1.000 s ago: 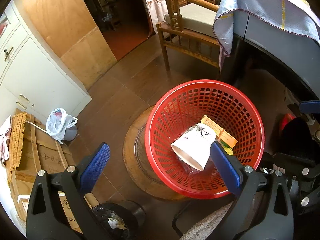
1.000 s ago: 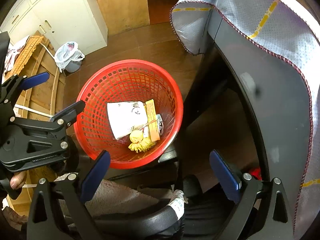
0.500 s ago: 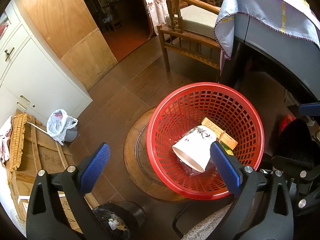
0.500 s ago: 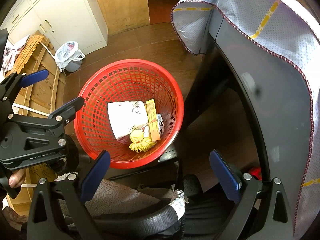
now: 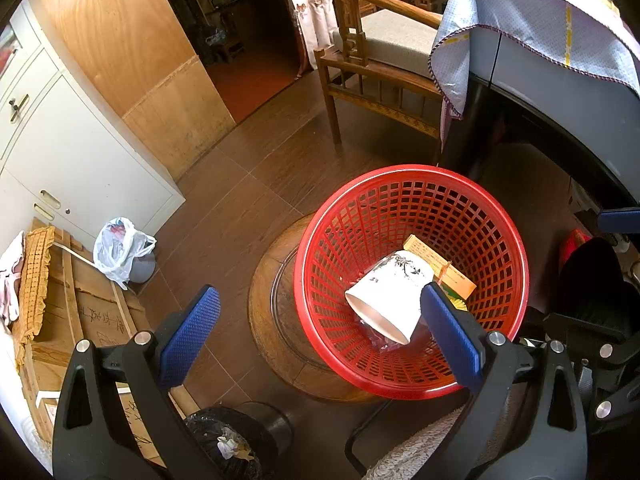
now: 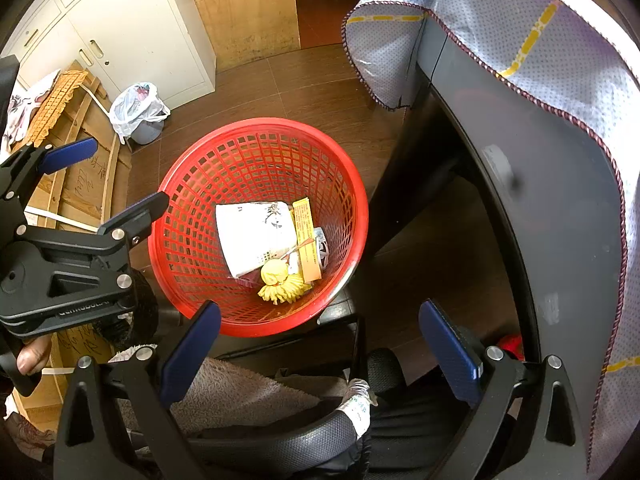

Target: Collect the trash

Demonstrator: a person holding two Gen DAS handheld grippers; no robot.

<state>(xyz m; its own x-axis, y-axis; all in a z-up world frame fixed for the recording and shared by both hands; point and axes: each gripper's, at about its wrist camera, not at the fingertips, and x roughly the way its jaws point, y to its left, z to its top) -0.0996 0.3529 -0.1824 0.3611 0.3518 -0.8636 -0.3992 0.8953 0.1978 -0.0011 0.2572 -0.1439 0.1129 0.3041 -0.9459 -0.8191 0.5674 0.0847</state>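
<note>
Trash fills basket (image 6: pixel 352 184) (tongs (image 6: pixel 316 340) wide).

A red lattice basket (image 6: pixel 256 148) holds a white cup (image 6: pixel 252 240) with black ink markings, an orange-yellow box (image 6: pixel 306 236) and something yellow, tasselled (image 6: pixel 280 280). The cloth (image 6: pixel 520 12) is pale blue, dotted, yellow-striped.
</note>
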